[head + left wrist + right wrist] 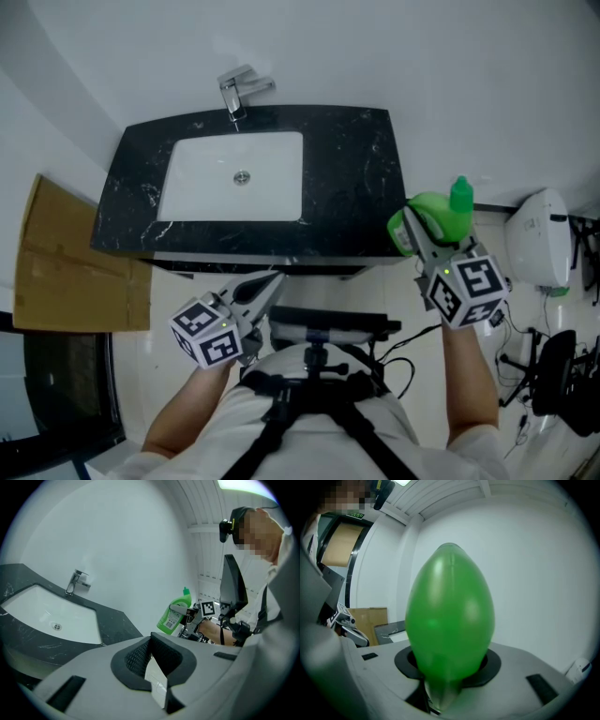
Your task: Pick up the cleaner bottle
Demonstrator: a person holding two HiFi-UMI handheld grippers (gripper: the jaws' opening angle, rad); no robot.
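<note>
Slipping is the worry. The right gripper point(419, 236) pinches the smooth, round green plastic cleaner bottle point(439, 216) up in the air at the right of the frame, beside the black stone counter point(361, 178). A weak squeeze could drop it. The left gripper point(266, 281) is pressed together and holds nothing.

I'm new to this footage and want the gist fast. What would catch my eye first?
The bright green bottle, gripped in the right hand-held gripper and held in the air off the right end of the black marble counter. Next, that counter's white sink and chrome tap at the wall.
</note>
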